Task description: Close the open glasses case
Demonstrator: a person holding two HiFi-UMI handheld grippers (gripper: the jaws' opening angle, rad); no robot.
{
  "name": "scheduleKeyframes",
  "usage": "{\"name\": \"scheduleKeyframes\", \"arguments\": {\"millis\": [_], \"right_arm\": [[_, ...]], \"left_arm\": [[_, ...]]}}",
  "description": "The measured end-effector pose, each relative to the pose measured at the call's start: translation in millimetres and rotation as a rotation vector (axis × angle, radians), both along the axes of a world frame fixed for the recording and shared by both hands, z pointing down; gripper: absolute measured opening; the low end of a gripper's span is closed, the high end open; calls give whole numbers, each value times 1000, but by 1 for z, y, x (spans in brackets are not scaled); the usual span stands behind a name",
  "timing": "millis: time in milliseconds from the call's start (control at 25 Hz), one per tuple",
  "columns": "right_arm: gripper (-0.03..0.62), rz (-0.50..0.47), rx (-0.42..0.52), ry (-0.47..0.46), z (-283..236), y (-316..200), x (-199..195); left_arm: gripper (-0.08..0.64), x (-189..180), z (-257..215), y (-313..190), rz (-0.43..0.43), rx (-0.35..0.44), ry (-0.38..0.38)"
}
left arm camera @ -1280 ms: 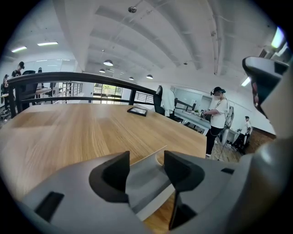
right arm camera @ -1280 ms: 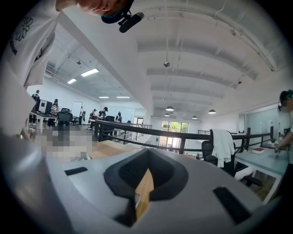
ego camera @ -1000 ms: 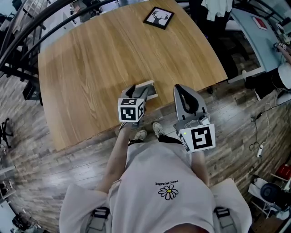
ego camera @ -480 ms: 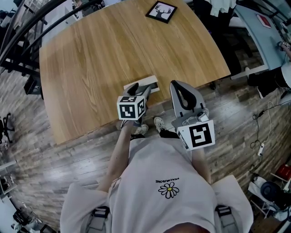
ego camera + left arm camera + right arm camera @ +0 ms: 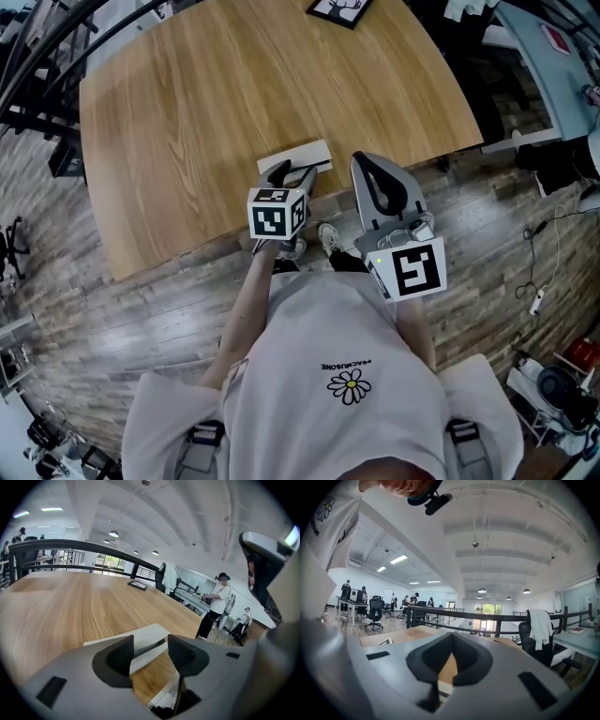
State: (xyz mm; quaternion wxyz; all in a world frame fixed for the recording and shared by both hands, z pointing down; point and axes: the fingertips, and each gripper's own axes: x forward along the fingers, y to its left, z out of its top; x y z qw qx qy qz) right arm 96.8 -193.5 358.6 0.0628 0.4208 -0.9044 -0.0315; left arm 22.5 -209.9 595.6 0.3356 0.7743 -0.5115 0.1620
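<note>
**A:** Glasses case (image 5: 298,156), looks and place?

**B:** White, flat and rectangular. It lies on the wooden table (image 5: 187,112), close to the near edge and about midway along it. In the left gripper view the case (image 5: 125,638) shows a pale lid over a pale base. A dark slit runs between them and widens toward its right end. So the lid is low but ajar, not flush.

**A:** Left gripper?

**B:** The left gripper (image 5: 292,172) is just on the near side of the case and points at it. Its own view (image 5: 151,644) has the jaws a modest gap apart with nothing gripped. The case shows through the gap, beyond the tips. I cannot tell whether a tip touches it.

**A:** Right one?

**B:** The right gripper (image 5: 362,159) is beside the case's right end, with its tip over the table's near edge. In its own view (image 5: 450,637) the jaw tips meet, and only wood and a white sliver show through the loop behind them.

**A:** Change over the last second?

**B:** The head camera tipped, and the picture frame (image 5: 339,7) at the far edge slid up to the top of the view. Relative to the table, the left gripper has drawn back toward the near edge. It covered much of the case before, and most of the lid now shows. The case has kept its spot. The right gripper has barely shifted.
</note>
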Motion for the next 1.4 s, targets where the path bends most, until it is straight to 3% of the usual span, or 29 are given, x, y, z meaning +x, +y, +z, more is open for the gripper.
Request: {"name": "scheduleKeyframes", "arguments": {"millis": [520, 800, 960, 1400], "right_arm": [[8, 1, -7, 9, 3, 1, -1], [8, 3, -1, 8, 2, 2, -1], [8, -2, 13, 11, 2, 1, -2], [8, -13, 110, -24, -33, -22, -17]], "left_arm": [[232, 7, 21, 17, 39, -64, -8], [232, 8, 13, 13, 38, -37, -10], [232, 3, -30, -5, 13, 87, 10], [232, -42, -206, -31, -100, 509, -6]]}}
